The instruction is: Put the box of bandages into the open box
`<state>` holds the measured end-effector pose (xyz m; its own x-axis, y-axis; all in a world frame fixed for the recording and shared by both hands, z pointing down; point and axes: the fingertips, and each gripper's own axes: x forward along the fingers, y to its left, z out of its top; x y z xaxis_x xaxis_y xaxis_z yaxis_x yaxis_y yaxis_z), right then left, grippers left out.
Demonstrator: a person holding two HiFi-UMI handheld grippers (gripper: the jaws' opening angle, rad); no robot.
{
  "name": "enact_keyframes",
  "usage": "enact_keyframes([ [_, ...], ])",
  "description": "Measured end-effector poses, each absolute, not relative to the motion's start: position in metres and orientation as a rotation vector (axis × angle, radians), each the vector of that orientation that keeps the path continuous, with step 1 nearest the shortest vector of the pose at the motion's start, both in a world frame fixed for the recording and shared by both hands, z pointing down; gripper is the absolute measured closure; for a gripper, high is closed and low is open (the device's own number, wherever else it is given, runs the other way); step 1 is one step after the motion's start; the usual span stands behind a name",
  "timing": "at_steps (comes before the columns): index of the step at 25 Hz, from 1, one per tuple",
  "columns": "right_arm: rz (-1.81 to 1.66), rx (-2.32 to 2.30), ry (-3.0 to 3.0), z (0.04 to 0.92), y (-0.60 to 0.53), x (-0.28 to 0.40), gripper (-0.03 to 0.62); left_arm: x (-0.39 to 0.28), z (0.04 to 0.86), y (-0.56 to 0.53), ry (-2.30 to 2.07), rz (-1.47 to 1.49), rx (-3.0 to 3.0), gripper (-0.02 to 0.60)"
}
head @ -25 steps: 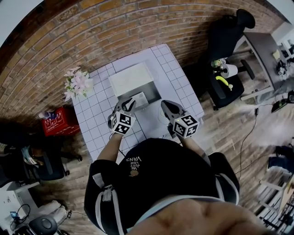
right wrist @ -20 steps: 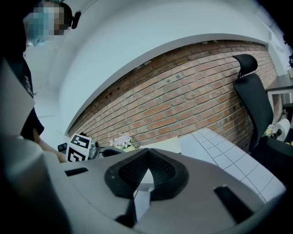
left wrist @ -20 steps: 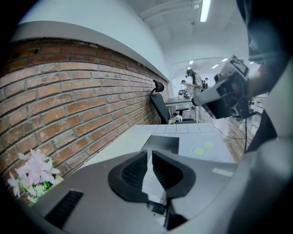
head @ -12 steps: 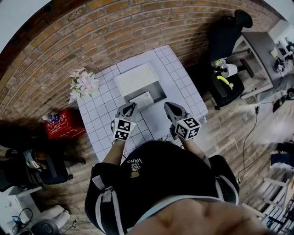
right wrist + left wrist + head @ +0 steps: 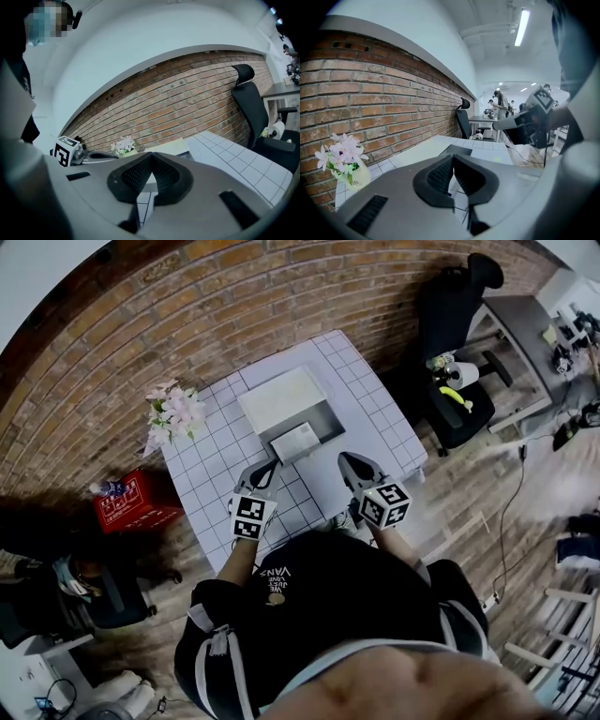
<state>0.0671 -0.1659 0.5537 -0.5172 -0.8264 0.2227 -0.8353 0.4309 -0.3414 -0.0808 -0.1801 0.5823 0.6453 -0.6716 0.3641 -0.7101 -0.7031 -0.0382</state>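
Note:
The white box of bandages [image 5: 296,438] lies inside the grey open box [image 5: 328,427], whose pale lid [image 5: 279,397] is folded back toward the brick wall. The box stands on the white tiled table [image 5: 375,409]. My left gripper [image 5: 267,468] is just short of the box's near left corner, jaws shut with nothing between them. My right gripper [image 5: 349,462] hovers over the table's near edge to the right of the box, also shut and empty. In the left gripper view the jaws [image 5: 452,157] meet at the tips. The right gripper view shows the same closed tips [image 5: 151,154].
A pot of pink flowers [image 5: 173,413] stands at the table's far left corner. A red crate [image 5: 131,504] sits on the floor to the left. A black office chair [image 5: 459,324] and a desk [image 5: 525,343] are to the right. The brick wall [image 5: 234,296] backs the table.
The left gripper has drawn back from the bandage box, which now lies in the open box. Both grippers have moved slightly toward the person.

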Motion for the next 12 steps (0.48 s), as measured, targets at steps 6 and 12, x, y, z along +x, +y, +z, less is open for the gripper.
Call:
enact_keyframes([
  [6,0.652,1.582,-2.595,0.562,-0.146,0.054,0.600,-0.094,0.585,-0.161,-1.103,0.532,2.760,0.569],
  [12,0.669,1.633,-2.572,0.569,-0.125,0.042,0.600,-0.105,0.583,-0.140,-1.055,0.526,2.789,0.569],
])
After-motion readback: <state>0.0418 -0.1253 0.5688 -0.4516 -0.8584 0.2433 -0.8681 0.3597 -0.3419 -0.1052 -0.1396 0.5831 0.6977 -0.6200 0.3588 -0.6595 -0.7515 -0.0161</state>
